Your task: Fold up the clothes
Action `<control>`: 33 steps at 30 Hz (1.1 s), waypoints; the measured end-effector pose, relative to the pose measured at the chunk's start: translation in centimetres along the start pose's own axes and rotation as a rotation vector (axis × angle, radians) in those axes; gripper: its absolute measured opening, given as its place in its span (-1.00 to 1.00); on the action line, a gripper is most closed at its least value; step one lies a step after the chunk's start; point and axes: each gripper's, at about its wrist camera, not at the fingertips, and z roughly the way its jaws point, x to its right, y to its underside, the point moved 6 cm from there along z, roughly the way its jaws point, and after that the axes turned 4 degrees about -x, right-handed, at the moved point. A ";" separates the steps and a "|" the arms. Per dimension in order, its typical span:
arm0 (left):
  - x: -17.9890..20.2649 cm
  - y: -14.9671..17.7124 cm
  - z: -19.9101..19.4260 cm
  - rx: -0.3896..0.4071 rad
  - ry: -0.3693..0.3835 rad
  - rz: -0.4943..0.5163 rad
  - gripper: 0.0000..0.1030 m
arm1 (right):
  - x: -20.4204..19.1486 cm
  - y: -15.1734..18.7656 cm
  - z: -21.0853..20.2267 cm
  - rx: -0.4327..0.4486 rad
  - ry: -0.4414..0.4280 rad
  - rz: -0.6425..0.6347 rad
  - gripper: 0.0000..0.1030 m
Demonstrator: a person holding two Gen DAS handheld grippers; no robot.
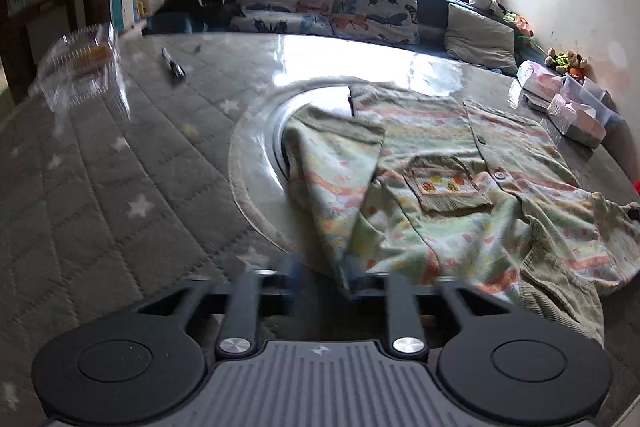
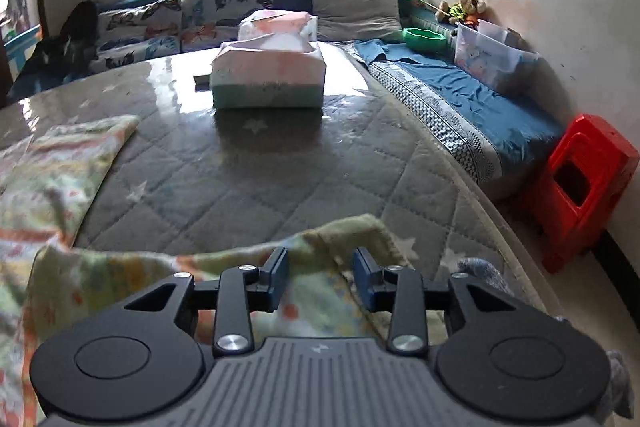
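A soft, fleecy shirt (image 1: pixel 460 187) is being shown spread across the quilted grey bench (image 1: pixel 120 167), its pale green cloth banded with orange and yellow prints, a ribbed corduroy pocket (image 1: pixel 444 187) stitched on the chest and round buttons running down the placket. One sleeve is lying folded inward, draped over a glossy circular inset (image 1: pixel 256 163) sunk in the bench top. The left gripper (image 1: pixel 320 277) is being held low at the sleeve's near tip, its blurred jaws spread apart with the cloth's point lying between them and no pinch being made.

In the right wrist view, the right gripper (image 2: pixel 320 273) is being held over a rumpled edge of the shirt (image 2: pixel 120 267) at the near rim of the bench; its blue pads (image 2: pixel 280 279) are standing parted, fabric lying loose beneath and between them, nothing clamped. Beyond, a soft rectangular tissue pack (image 2: pixel 268 79) is sitting on the shiny star-patterned cover, well apart from the shirt. A crinkly clear plastic container (image 1: pixel 80 63) is resting at the far left of the bench. Butterfly-print cushions (image 1: pixel 332 7) are lined along the sofa under the window, and a boxy red plastic stool (image 2: pixel 580 183) is standing on the floor at the right.
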 end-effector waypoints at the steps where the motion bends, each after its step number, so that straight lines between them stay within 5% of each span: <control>1: 0.0 -0.3 -0.3 0.012 -0.007 0.008 -0.02 | 0.2 -0.2 0.2 0.002 0.001 0.002 -0.28; 9: 3.8 -5.0 1.3 0.108 0.039 0.106 -0.04 | -0.3 -0.3 0.1 0.019 -0.025 0.012 -0.25; 13: 6.6 -7.3 5.5 0.085 0.074 0.138 -0.16 | -1.2 -0.3 -1.5 0.051 -0.056 -0.013 -0.25; 25: 7.4 -8.6 12.7 0.021 0.000 0.153 -0.23 | -5.8 -0.5 -4.4 0.091 -0.177 -0.102 -0.23; 29: 6.2 -8.5 13.1 0.026 -0.028 0.138 -0.73 | -7.4 -0.5 -4.9 0.101 -0.202 -0.133 -0.23; 33: 4.0 -8.9 11.9 0.052 -0.032 0.077 -0.90 | -8.7 -0.5 -5.7 0.118 -0.224 -0.155 -0.23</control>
